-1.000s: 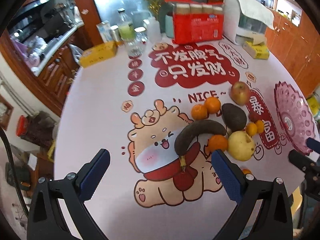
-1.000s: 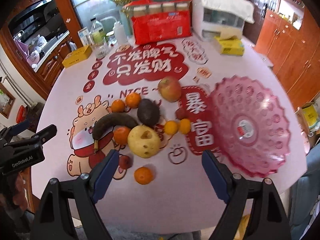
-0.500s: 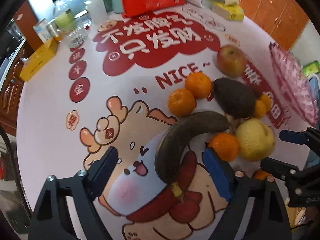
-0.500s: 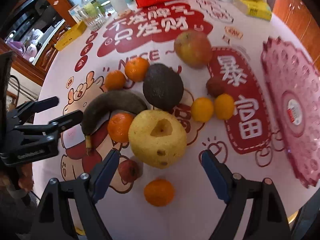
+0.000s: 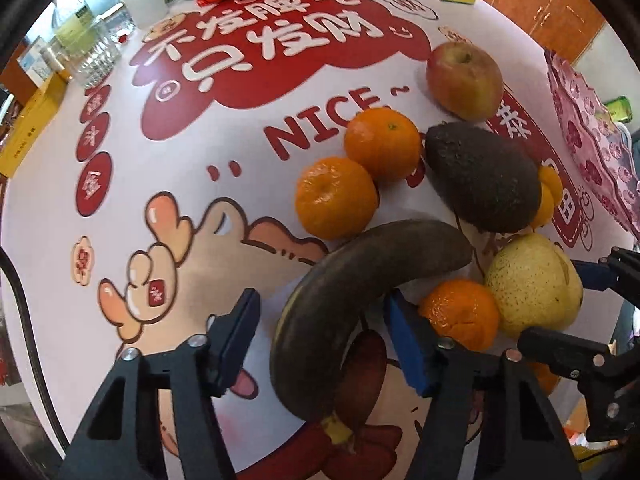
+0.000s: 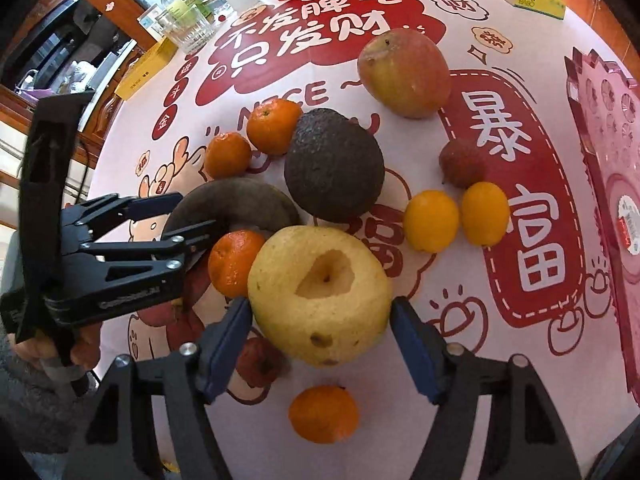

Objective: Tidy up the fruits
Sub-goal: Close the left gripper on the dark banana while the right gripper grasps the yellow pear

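Both grippers had been lowered onto the fruit pile and their jaws were being narrowed. The left gripper [image 5: 320, 336] was set astride the blackened banana [image 5: 352, 304], not yet clamped; the right gripper [image 6: 322, 330] bracketed the yellow pear [image 6: 320, 294], pads unpressed, so two pickups seemed imminent

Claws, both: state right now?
Left claw: open, closing around the blackened banana, pads not yet pressing.
Right claw: open, closing around the yellow pear, unheld.
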Tool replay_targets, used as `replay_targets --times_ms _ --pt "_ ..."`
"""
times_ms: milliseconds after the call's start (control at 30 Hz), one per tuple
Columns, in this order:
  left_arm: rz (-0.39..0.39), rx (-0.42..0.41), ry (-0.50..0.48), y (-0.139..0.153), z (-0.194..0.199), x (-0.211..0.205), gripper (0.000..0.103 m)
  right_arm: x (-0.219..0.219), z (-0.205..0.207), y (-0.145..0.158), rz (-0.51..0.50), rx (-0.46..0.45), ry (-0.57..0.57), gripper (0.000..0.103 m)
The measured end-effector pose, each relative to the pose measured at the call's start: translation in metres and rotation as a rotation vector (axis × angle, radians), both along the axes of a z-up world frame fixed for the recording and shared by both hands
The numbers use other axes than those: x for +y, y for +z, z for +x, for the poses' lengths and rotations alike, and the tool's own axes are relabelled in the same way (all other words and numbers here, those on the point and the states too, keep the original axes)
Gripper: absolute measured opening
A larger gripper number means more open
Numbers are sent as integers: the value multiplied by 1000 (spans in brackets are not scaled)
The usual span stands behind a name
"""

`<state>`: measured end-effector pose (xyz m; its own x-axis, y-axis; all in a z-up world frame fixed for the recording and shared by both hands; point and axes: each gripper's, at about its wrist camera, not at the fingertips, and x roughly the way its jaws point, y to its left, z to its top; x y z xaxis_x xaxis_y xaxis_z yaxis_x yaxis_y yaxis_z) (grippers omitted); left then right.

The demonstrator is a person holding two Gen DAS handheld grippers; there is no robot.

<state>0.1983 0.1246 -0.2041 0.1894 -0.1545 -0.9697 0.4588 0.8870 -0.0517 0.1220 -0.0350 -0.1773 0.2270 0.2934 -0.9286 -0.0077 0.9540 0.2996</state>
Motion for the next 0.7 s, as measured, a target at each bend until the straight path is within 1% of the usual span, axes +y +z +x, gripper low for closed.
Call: replay_targets --times_ms 167,200,233,300,367,433,533,700 --pt "13 -28 -36 -1 0 -7 56 -1 1 -2 12 -6 30 72" --pt "14 -33 -40 -1 -1 -8 55 -1 1 -3 17 -2 31 72" --pt "11 -35 -48 0 -2 -9 51 -2 2 -4 22 3 32 72" --pt "16 -47 -53 1 -4 -10 50 0 3 -9 21 16 38 73" --pt "19 -57 -53 2 -7 -11 45 6 4 -15 -4 37 53 72" --pt "19 -60 -45 5 -11 -8 40 10 3 -14 -34 12 60 70" --pt "-6 -52 -20 8 -17 0 35 9 0 -14 -35 8 45 69" --pt "-29 -71 30 15 -28 13 32 7 -7 -4 -50 -22 36 68"
